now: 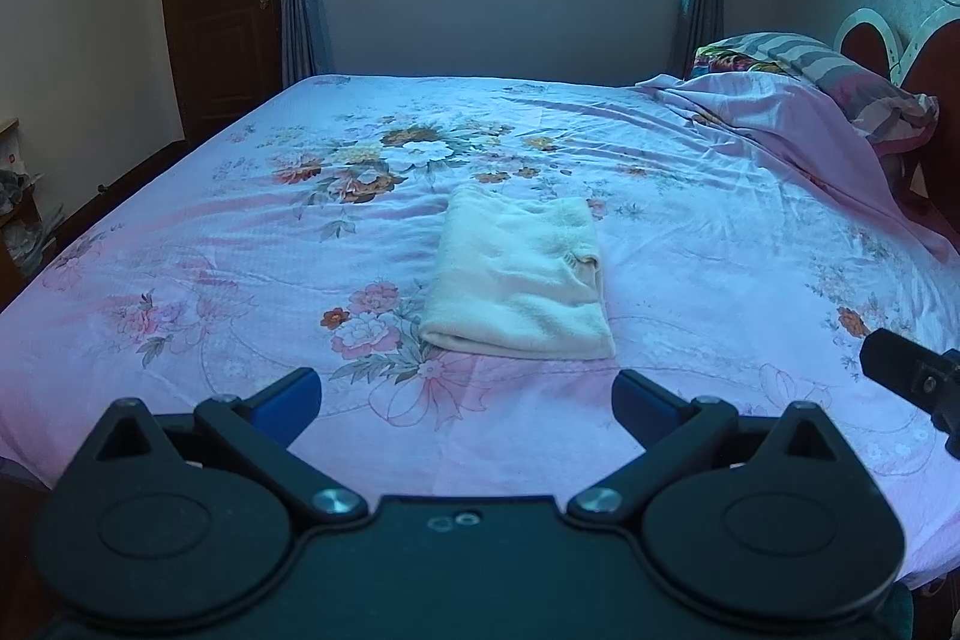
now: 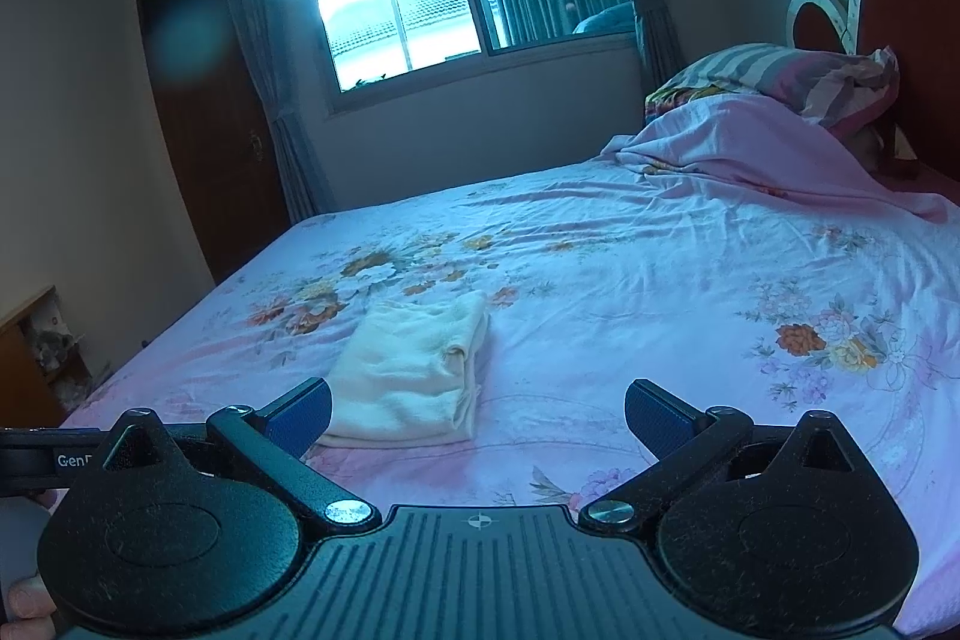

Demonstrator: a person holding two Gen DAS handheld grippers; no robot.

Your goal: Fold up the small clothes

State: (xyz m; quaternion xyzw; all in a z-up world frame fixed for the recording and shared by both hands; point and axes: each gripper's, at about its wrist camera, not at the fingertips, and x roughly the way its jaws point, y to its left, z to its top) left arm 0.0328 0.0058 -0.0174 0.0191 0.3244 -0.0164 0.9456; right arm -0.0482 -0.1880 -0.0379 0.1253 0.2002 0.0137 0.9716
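A folded cream garment (image 1: 519, 274) lies mid-frame on the floral bed (image 1: 180, 244) — bare sheet all round it, pillows (image 1: 840, 76) bunched upper right. Left gripper (image 1: 467, 394) and right gripper (image 2: 478, 409) both gape empty — short of the garment's near edge.

You've got open bed (image 1: 180, 244) on all sides of the folded cloth (image 1: 519, 274), flat sheet, nothing else lying near it. Left hand-held gripper (image 1: 467, 397) sits just short of the cloth's near edge, fingers spread wide, clear path ahead. Right hand-held gripper (image 2: 478, 412) is near the cloth's right side, also spread, left finger (image 2: 300, 415) overlapping the cloth's near corner in view. Only obstacles: bunched quilt (image 2: 750, 148) and pillows (image 1: 840, 76) at the far right by the headboard (image 2: 912, 16), well apart from the cloth.
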